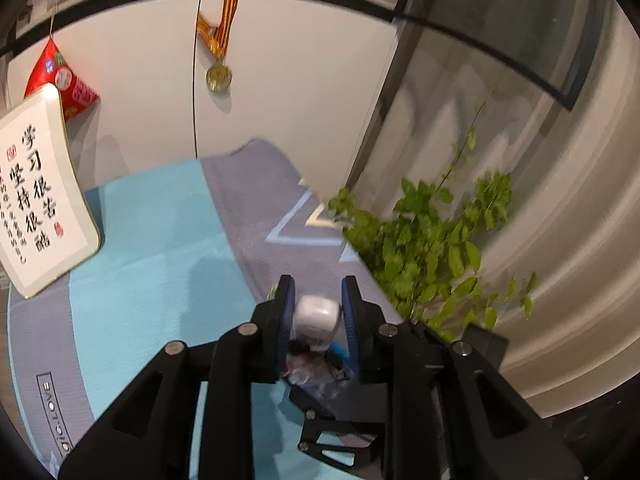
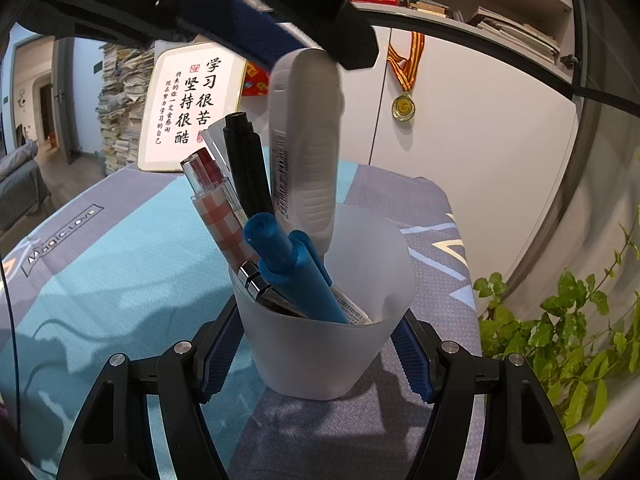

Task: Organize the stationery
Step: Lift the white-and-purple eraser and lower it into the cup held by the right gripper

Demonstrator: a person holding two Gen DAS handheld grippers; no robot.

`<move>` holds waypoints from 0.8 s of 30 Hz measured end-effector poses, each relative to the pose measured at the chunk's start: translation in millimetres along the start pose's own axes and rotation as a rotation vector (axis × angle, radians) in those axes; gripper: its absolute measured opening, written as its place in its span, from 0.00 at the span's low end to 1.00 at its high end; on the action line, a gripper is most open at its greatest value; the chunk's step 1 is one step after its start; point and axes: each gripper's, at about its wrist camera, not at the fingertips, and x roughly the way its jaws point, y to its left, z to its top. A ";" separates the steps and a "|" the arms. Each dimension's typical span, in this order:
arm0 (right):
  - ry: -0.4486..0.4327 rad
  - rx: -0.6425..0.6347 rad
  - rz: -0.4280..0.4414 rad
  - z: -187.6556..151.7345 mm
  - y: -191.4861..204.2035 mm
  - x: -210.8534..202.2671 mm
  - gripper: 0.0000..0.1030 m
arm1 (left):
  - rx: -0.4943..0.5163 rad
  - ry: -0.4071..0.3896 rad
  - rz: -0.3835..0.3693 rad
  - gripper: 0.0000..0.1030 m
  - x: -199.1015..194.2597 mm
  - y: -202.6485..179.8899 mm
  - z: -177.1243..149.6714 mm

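A frosted pen cup [image 2: 320,344] stands on the blue-grey mat, and my right gripper [image 2: 316,356] is shut on its sides. It holds a blue pen [image 2: 296,268], a black marker [image 2: 244,164], a red-checked pen [image 2: 224,216] and others. My left gripper [image 1: 318,312] is shut on a white correction tape [image 1: 318,314]. In the right wrist view the left gripper [image 2: 280,28] holds the white correction tape [image 2: 306,148] from above, its lower end inside the cup's mouth. The cup's contents show below the left fingers [image 1: 316,364].
A framed calligraphy board [image 2: 192,108] leans at the back left. A medal [image 2: 403,108] hangs on the white cabinet. A leafy plant [image 2: 568,332] stands off the table's right edge. Paper stacks [image 2: 120,108] rise at far left.
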 end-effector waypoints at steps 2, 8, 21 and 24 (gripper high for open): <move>0.000 0.000 -0.001 -0.1 -0.1 -0.2 0.69 | -0.026 0.025 -0.001 0.25 7.5 4.3 -2.5; -0.001 -0.003 -0.004 -1.6 -1.6 -0.7 0.69 | -0.052 0.025 -0.004 0.23 8.7 7.5 -3.0; -0.001 0.000 -0.002 -1.3 -1.7 -0.8 0.69 | -0.046 -0.024 -0.032 0.23 16.8 3.3 -2.2; 0.000 0.001 -0.003 -1.2 -1.3 -0.5 0.69 | -0.052 -0.011 -0.030 0.24 21.9 6.9 -5.4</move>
